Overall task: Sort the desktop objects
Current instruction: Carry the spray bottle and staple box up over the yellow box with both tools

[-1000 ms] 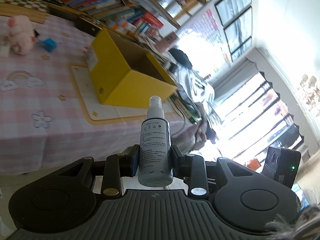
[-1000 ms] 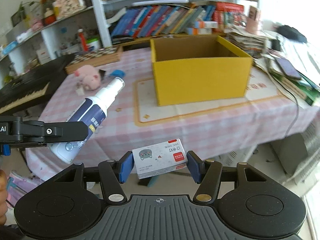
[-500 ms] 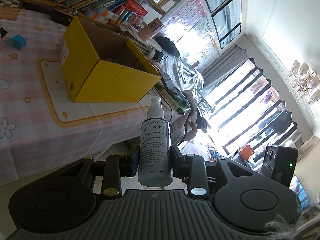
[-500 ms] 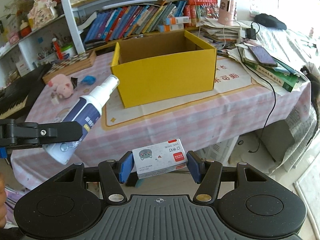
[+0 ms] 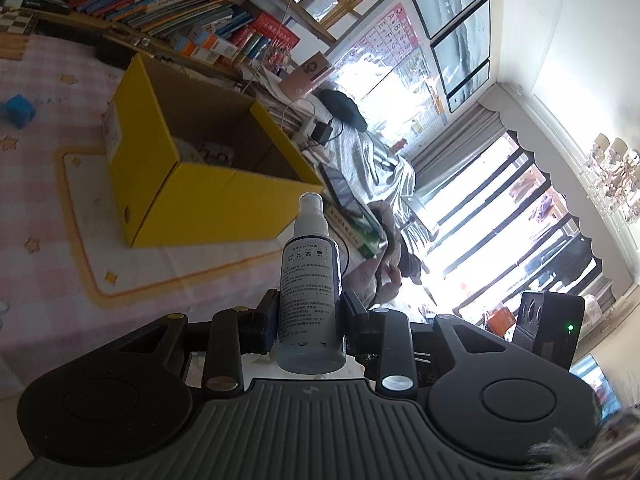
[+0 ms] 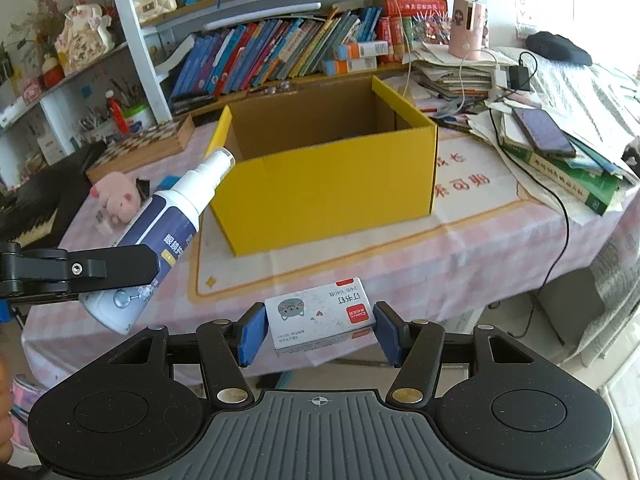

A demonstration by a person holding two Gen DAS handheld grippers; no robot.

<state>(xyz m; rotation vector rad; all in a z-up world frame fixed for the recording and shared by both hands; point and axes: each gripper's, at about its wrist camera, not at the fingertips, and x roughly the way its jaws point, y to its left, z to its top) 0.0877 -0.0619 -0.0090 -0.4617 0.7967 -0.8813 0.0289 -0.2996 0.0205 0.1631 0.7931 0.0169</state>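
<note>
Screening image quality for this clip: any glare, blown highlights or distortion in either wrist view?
Left wrist view: the windows are blown out white, leaving the spray bottle in the left tool dim but readable. Right wrist view: even daylight, yellow box and staple box sharp. Both views: strong fisheye bending at the edges.

A home study/living rm is indicated by crammed bookshelves, a checked tablecloth, curtained windows & a chandelier.
</note>
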